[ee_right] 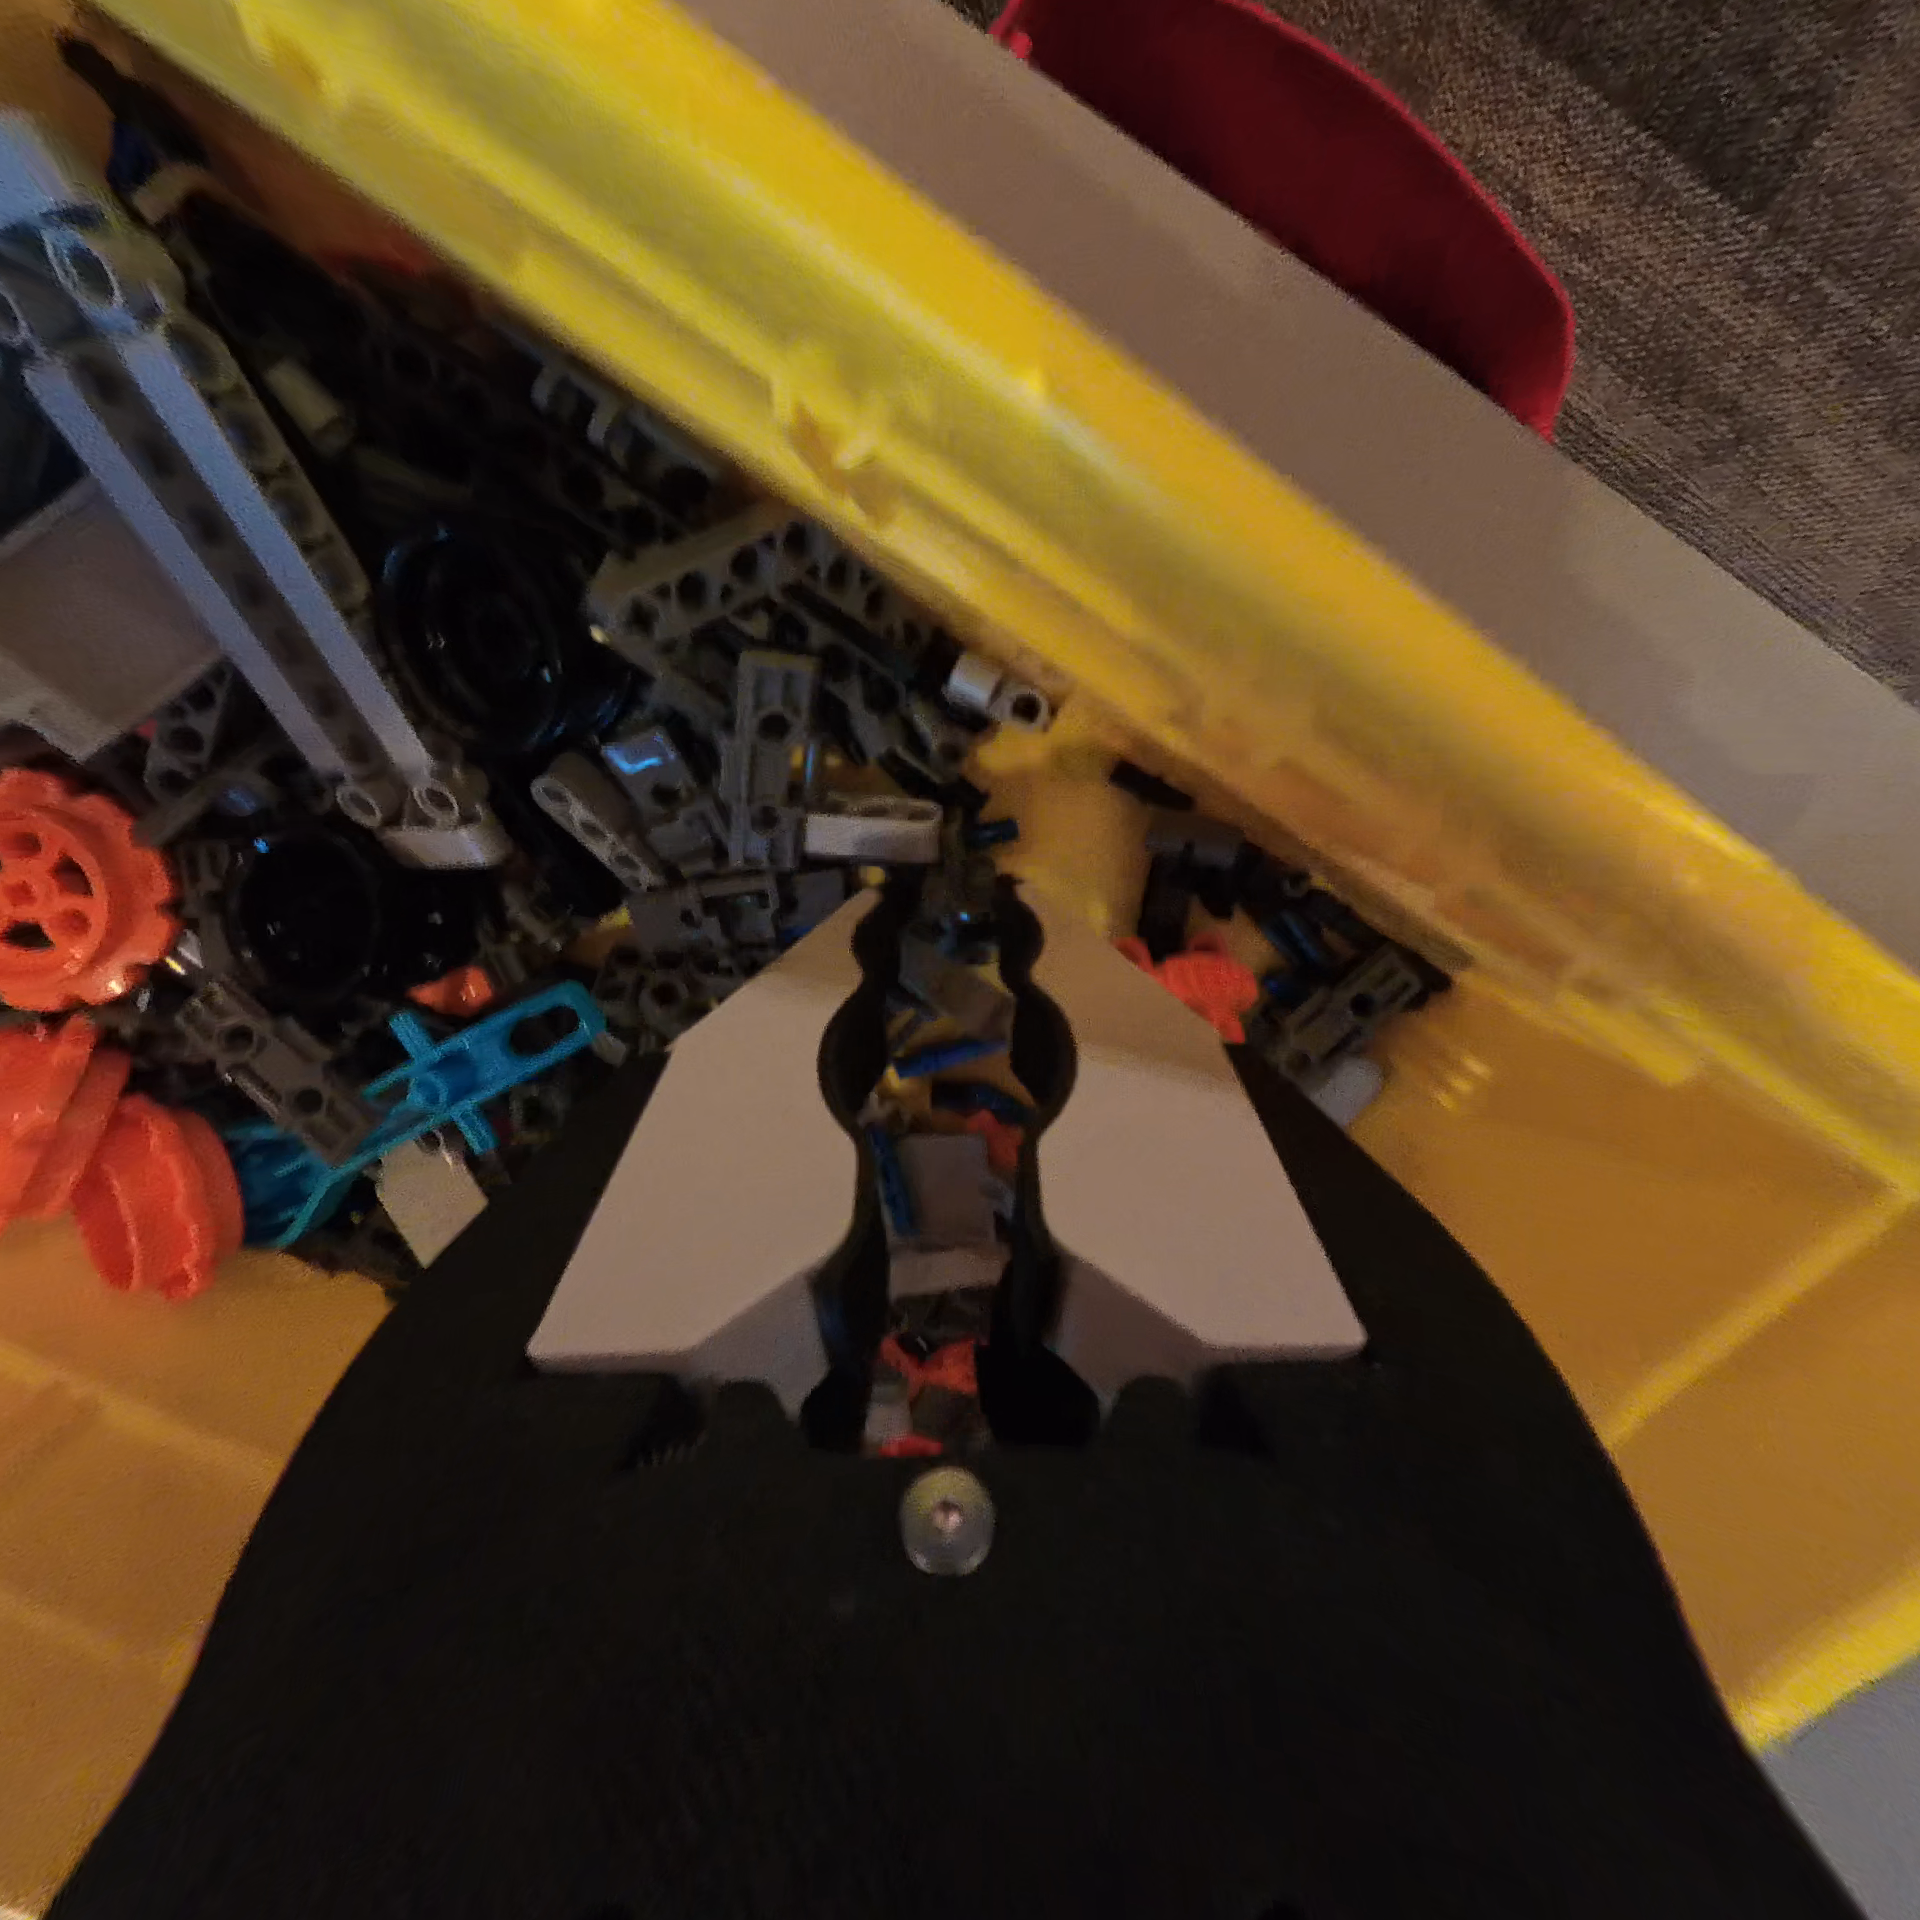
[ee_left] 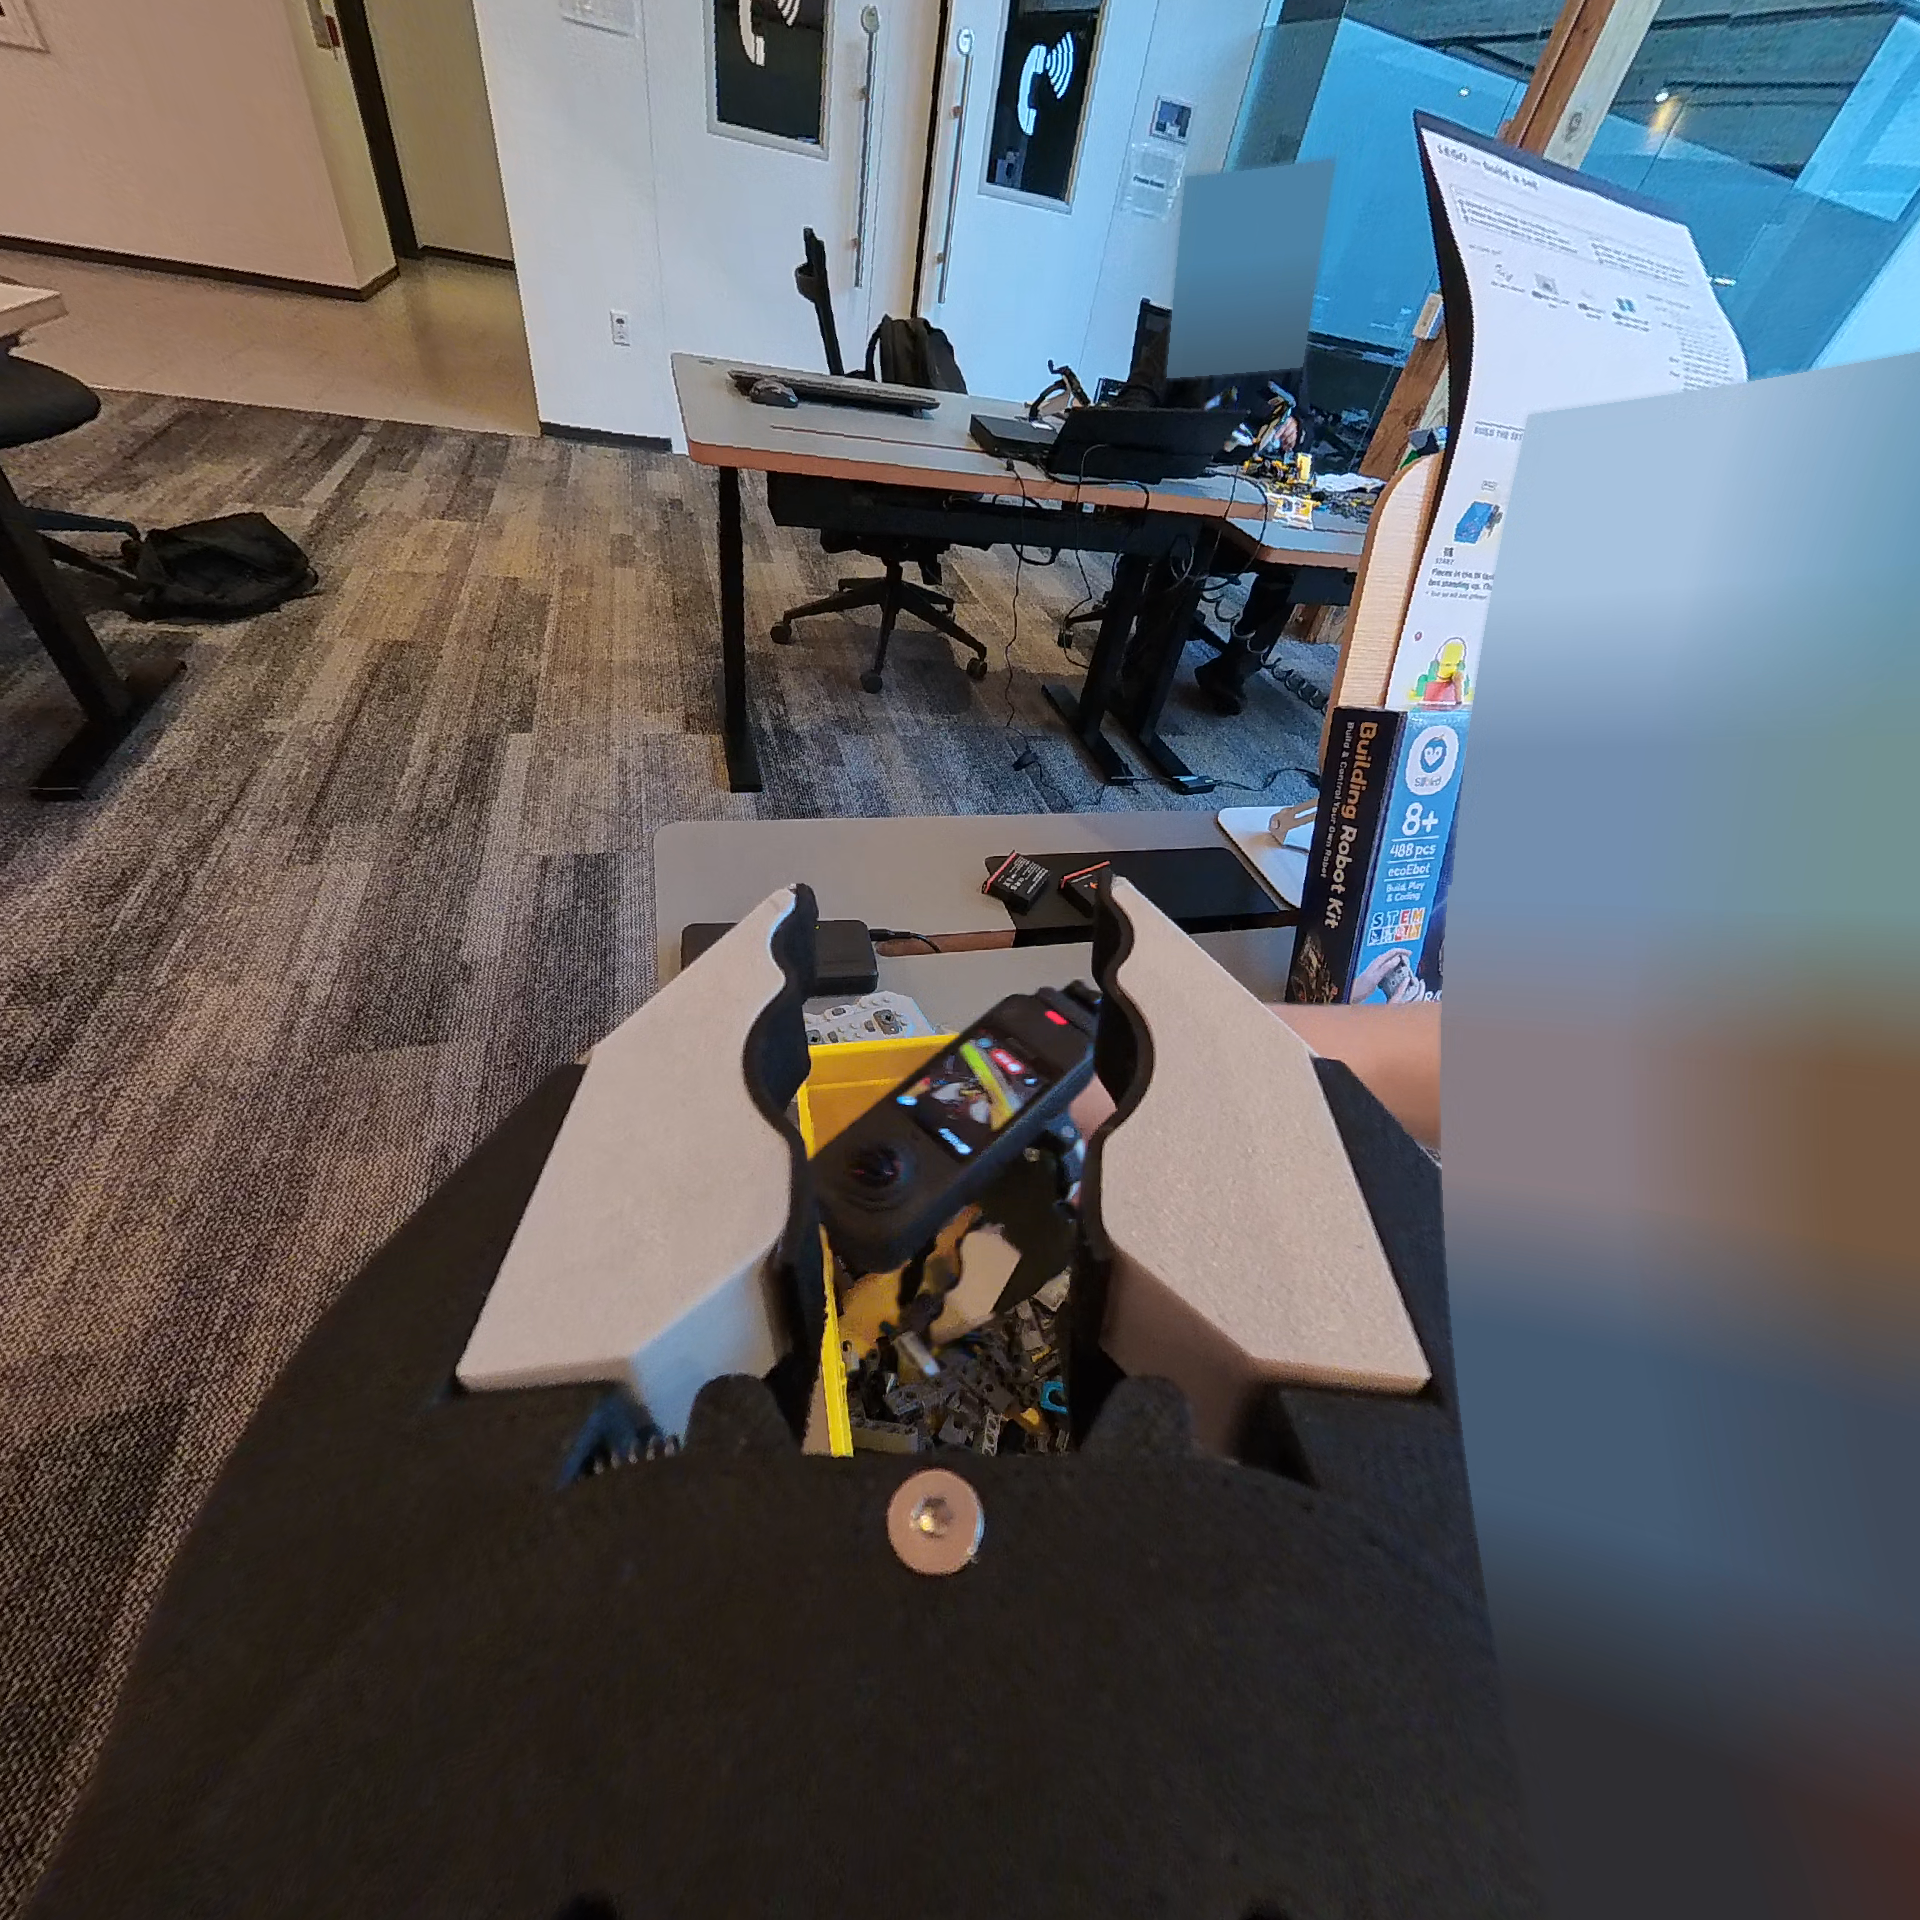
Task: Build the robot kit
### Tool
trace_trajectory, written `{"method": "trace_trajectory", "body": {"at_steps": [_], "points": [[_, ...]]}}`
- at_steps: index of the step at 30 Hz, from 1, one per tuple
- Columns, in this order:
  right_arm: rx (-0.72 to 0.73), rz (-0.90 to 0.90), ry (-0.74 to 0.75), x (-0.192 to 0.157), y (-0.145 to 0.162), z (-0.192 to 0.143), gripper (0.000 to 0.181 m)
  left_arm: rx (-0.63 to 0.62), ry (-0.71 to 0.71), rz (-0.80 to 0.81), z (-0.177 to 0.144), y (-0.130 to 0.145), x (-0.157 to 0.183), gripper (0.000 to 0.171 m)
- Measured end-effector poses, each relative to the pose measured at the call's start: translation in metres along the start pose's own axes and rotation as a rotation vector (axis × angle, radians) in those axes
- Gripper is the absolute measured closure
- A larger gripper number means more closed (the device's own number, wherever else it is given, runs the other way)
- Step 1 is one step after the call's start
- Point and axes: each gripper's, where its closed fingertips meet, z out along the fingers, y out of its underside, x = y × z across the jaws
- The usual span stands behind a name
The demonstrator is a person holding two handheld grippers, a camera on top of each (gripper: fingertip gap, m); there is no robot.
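Observation:
My left gripper (ee_left: 948, 894) is open and empty, held above a yellow bin (ee_left: 828, 1081) of small building pieces. Between its fingers I see the camera (ee_left: 956, 1122) mounted on my right gripper, which reaches down into the bin. In the right wrist view, my right gripper (ee_right: 948, 896) is low in the yellow bin (ee_right: 935, 343), its tips in the pile of grey, black and blue pieces. Its jaws stand narrow, with a small dark grey piece (ee_right: 948, 883) pinched between the tips. The view is motion-blurred.
Orange wheels (ee_right: 62, 904), a teal piece (ee_right: 488, 1039), a black tyre (ee_right: 499, 644) and a long grey beam (ee_right: 208, 499) lie left of the right gripper. A kit box (ee_left: 1382, 862), batteries (ee_left: 1023, 883) and a forearm (ee_left: 1361, 1060) are on the grey table. A red chair (ee_right: 1330, 187) stands beyond. About 30 cm separates my left fingertips from my right.

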Motion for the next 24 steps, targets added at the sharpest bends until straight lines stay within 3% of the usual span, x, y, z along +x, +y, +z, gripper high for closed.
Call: {"method": "trace_trajectory", "body": {"at_steps": [5, 13, 19, 24], "points": [[-0.088, -0.007, 0.022, -0.008, 0.031, -0.013, 0.166, 0.004, 0.003, -0.001, -0.001, -0.001, 0.000, 0.121], [-0.051, 0.017, 0.067, -0.008, 0.040, -0.038, 0.174, -0.004, 0.004, 0.003, 0.000, 0.000, 0.001, 0.121], [-0.114, 0.038, 0.099, 0.002, 0.055, -0.041, 0.181, -0.005, 0.001, 0.002, 0.001, 0.001, 0.001, 0.122], [-0.018, -0.004, 0.058, -0.007, 0.035, -0.034, 0.156, -0.009, 0.003, 0.004, 0.001, 0.001, 0.002, 0.122]]}}
